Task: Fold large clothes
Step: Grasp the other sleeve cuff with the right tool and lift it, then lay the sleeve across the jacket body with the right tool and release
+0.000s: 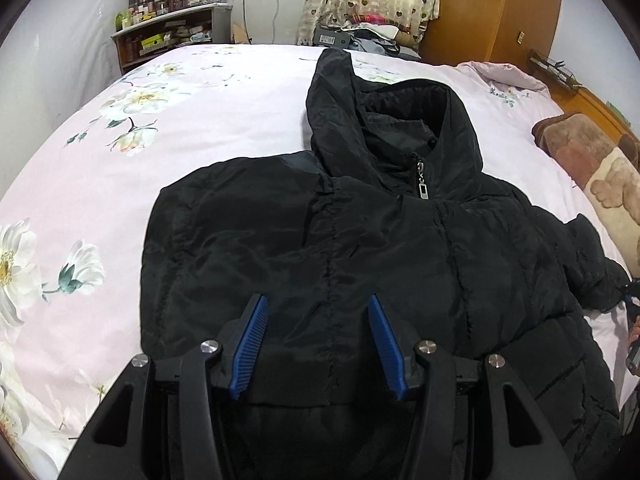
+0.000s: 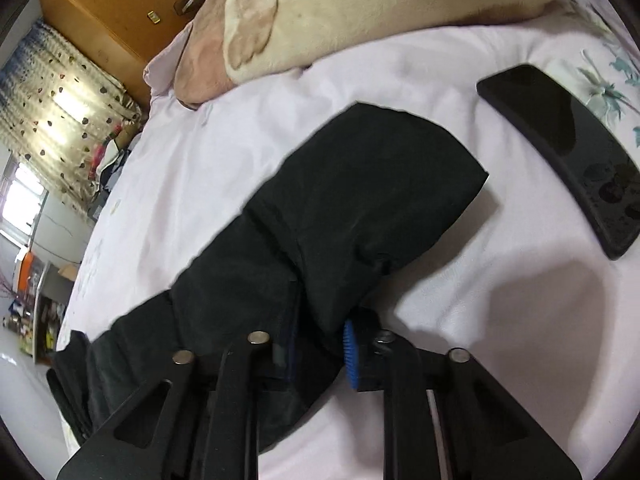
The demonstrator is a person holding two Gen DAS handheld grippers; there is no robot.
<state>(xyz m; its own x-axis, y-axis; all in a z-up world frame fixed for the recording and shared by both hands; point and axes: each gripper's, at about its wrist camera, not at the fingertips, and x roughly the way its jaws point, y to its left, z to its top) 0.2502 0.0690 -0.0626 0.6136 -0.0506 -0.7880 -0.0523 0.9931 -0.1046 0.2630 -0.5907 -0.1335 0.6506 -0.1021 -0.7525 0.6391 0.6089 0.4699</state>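
From your left wrist camera, your left gripper [image 1: 317, 312] hovers over the lower front of a black hooded jacket [image 1: 360, 240], its two blue-padded fingers [image 1: 252, 344] spread wide apart with nothing between them. The jacket lies face up on a bed covered by a pale pink floral sheet [image 1: 120, 152], its hood [image 1: 360, 112] pointing away from you and a silver zipper pull [image 1: 422, 184] hanging at the collar. The left side of the jacket looks folded inward, giving a straight edge there. A brown and cream plush blanket [image 1: 592, 168] lies at the right edge of the bed. Beyond the bed, a shelf [image 1: 168, 32] holds bottles and boxes, too small to name. From your right wrist camera, your right gripper [image 2: 320, 340] is clamped on the jacket's right sleeve [image 2: 360, 200]; black fabric fills the gap between the fingers, and only one blue pad [image 2: 350, 356] shows at the fabric's edge. The sleeve stretches away across the pink sheet [image 2: 200, 152], cuff end furthest from you. A black phone [image 2: 568, 152] lies flat on the sheet just beyond the cuff, apart from it. The plush blanket [image 2: 340, 12] sits at the top.
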